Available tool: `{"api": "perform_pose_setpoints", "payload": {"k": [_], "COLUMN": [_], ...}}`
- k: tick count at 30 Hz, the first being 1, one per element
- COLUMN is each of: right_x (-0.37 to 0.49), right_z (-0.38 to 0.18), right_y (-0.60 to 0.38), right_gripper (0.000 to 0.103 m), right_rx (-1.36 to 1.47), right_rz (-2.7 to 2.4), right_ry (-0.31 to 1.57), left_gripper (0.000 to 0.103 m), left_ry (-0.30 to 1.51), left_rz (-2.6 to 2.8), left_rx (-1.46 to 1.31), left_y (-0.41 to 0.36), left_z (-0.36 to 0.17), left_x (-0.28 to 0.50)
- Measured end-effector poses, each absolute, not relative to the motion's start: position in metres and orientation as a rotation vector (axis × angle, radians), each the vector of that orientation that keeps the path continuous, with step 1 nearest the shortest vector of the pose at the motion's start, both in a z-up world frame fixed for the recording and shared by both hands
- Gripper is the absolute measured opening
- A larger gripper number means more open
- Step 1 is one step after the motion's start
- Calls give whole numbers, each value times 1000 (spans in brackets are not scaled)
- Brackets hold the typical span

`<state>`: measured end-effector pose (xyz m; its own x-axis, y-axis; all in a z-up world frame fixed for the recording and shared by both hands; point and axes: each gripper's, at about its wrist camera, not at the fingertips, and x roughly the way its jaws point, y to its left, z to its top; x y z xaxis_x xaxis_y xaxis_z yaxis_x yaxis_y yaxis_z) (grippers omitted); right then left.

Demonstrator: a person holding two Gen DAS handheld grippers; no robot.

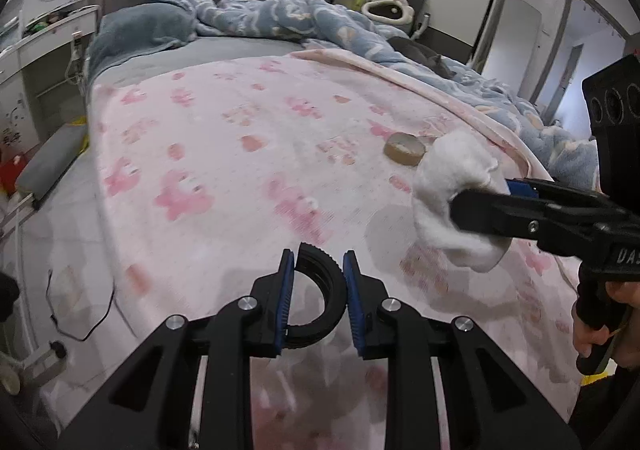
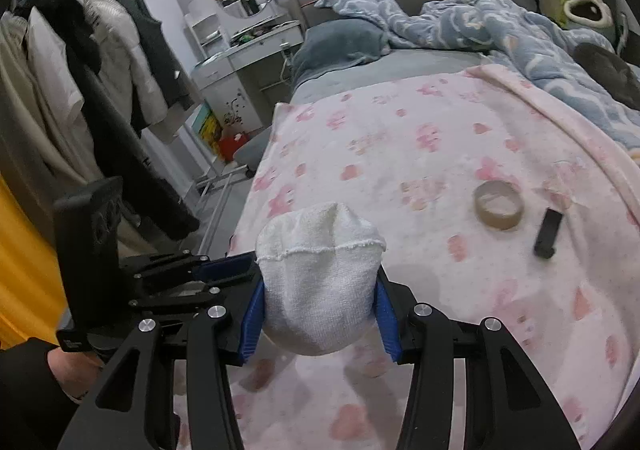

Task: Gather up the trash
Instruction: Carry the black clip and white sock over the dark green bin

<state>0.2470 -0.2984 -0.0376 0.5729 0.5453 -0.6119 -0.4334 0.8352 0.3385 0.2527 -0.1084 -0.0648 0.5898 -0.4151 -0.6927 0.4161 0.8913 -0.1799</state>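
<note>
- The right tongs (image 2: 320,314) are clamped on a white cloth wad (image 2: 318,282), held above the bed (image 2: 400,154); it looks soft, light and squashy, so grip mid-bulk.
- The left tongs (image 1: 319,298) pinch a black ring's (image 1: 320,290) rim, apparently a clear bag's mouth.
- The tape roll (image 2: 499,205) looks stiff and light; take its wall.

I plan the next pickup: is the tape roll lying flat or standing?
Flat: the tape roll rests on the pink blanket, its hole facing up.

Black gripper frames, silver screws, blue ribbed fingers (image 2: 251,320), bare-skinned hand (image 1: 600,330), dark sleeve
</note>
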Motion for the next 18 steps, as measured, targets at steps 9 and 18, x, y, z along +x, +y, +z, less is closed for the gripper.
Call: {"api": "perform_pose_setpoints", "payload": {"k": [9, 18], "right_x": [222, 212], "right_z": [-35, -34], "right_y": [-256, -214], "right_gripper": [49, 49], "right_rx": [131, 108], "right_rz": [641, 695], "right_ry": [776, 783], "left_gripper": [27, 27], "left_ry": [863, 927], "left_rz": [-368, -249], "left_rx": [-37, -60], "left_y": [-57, -2], "left_z": [-66, -81], "left_x": [220, 200]}}
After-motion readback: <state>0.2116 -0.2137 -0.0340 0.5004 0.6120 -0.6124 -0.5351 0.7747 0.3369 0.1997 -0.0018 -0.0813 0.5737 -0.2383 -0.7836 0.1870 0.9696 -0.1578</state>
